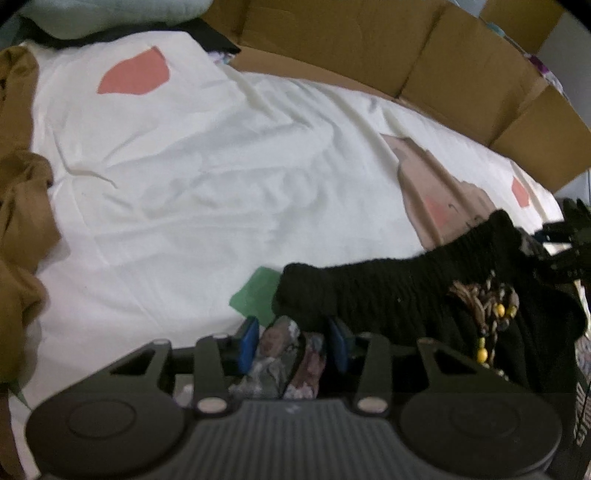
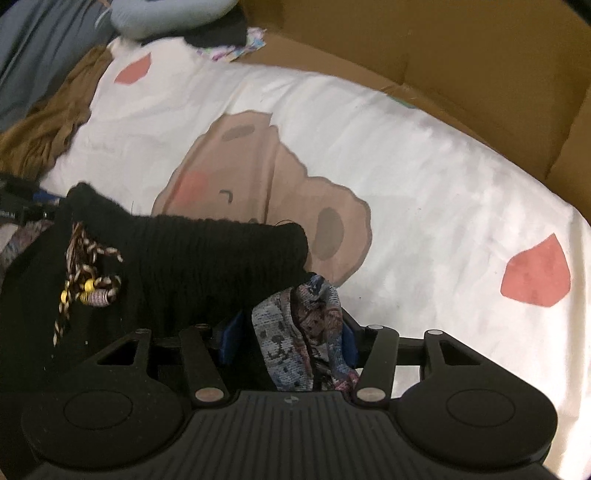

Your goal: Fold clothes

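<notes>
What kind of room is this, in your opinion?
Probably a bedroom: a bed sheet printed with a cartoon bear, a pale blue pillow at its far end, and cardboard boxes beside it.

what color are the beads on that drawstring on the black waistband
Mostly yellow beads, plus one pale striped bead, on a brown-and-cream braided drawstring. Right wrist view shows them best.

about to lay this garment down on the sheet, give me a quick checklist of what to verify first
1. Left gripper shut on the garment: ok.
2. Right gripper shut on the same garment: ok.
3. Waistband stretched between both grips: ok.
4. Sheet ahead bare: ok.
5. Beaded drawstring tucked away: not ok, it dangles in front.
6. Lower part of garment hanging untwisted: cannot tell.
</notes>
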The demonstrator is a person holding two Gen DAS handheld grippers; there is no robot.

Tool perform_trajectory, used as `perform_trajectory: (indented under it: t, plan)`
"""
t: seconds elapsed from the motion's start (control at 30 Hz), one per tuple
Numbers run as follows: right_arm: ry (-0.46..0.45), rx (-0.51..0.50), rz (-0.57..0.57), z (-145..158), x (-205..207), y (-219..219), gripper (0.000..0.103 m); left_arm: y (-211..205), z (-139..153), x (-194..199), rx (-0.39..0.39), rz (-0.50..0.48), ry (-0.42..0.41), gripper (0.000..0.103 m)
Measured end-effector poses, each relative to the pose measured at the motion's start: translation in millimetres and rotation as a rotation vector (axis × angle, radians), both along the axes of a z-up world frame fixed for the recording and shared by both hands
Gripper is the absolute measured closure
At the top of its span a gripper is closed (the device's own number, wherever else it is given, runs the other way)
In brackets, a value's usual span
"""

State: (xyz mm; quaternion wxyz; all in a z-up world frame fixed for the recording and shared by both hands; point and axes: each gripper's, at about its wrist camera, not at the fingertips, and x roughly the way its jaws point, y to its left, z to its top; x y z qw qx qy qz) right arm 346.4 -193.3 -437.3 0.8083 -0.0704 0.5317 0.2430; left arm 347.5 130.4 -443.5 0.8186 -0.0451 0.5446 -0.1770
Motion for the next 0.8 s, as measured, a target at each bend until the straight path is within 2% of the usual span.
perform_trajectory:
  t: [0.1, 0.17, 0.27, 0.3, 0.37, 0.43, 0.57, 0.8]
  plan:
    - [0.02, -0.025, 0.046, 1, 5, 5, 0.045, -5, 0, 1, 0.018, -0.057, 0.013, 0.06]
    - [0.025, -0.035, 0.082, 2, 7, 9, 0.05, -9, 0, 1, 0.022, -0.09, 0.018, 0.061]
    - [0.006, -0.032, 0.135, 3, 4, 13, 0.064, -17, 1, 0, 0.031, -0.142, 0.012, 0.062]
    - [-0.003, -0.029, 0.148, 4, 1, 14, 0.071, -19, 1, 0, 0.037, -0.16, 0.006, 0.066]
    - [-0.027, -0.034, 0.156, 7, -3, 15, 0.081, -24, 3, -1, 0.048, -0.192, -0.006, 0.079]
    - [-0.05, -0.046, 0.148, 11, -6, 14, 0.09, -29, 8, -2, 0.095, -0.223, -0.034, 0.085]
    - [-0.105, -0.083, 0.159, 23, -11, 14, 0.095, -36, 17, -6, 0.193, -0.23, -0.099, 0.087]
    - [-0.235, -0.189, 0.203, 37, -18, 24, 0.096, -36, 33, -7, 0.307, -0.213, -0.199, 0.088]
